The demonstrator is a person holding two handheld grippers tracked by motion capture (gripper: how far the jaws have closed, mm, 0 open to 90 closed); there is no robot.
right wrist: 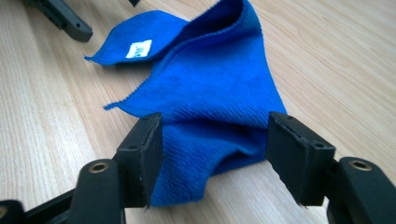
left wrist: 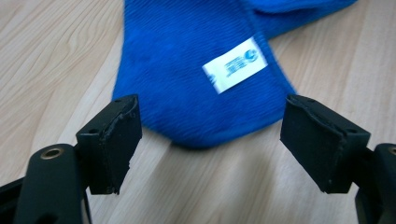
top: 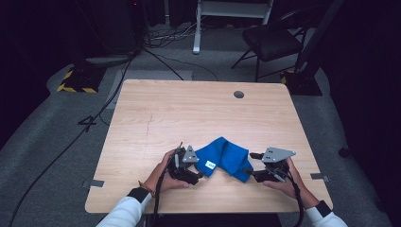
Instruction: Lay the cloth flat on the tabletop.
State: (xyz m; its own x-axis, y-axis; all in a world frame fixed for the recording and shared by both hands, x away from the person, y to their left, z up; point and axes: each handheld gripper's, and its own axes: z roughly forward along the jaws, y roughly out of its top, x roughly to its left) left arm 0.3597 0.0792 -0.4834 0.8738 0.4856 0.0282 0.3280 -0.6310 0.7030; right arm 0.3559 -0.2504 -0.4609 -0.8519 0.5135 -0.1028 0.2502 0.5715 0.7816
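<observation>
A blue cloth [top: 223, 155] lies crumpled and partly folded on the wooden table [top: 189, 113] near its front edge, with a white label [top: 211, 165] at its left corner. My left gripper [top: 199, 174] sits at that corner. In the left gripper view its jaws [left wrist: 210, 135] stand wide apart, the cloth's [left wrist: 187, 70] rounded edge and label [left wrist: 236, 64] just ahead, the pads clear of it. My right gripper [top: 251, 164] is at the cloth's right end. Its jaws [right wrist: 215, 144] are open with a fold of the cloth [right wrist: 210, 93] lying loose between them.
The tabletop has a round cable hole [top: 239, 94] near its far edge. Beyond the table are a black chair [top: 272, 40], floor cables [top: 94, 118] and a yellow-striped base [top: 75, 82]. Part of the left gripper [right wrist: 65, 18] appears behind the cloth in the right gripper view.
</observation>
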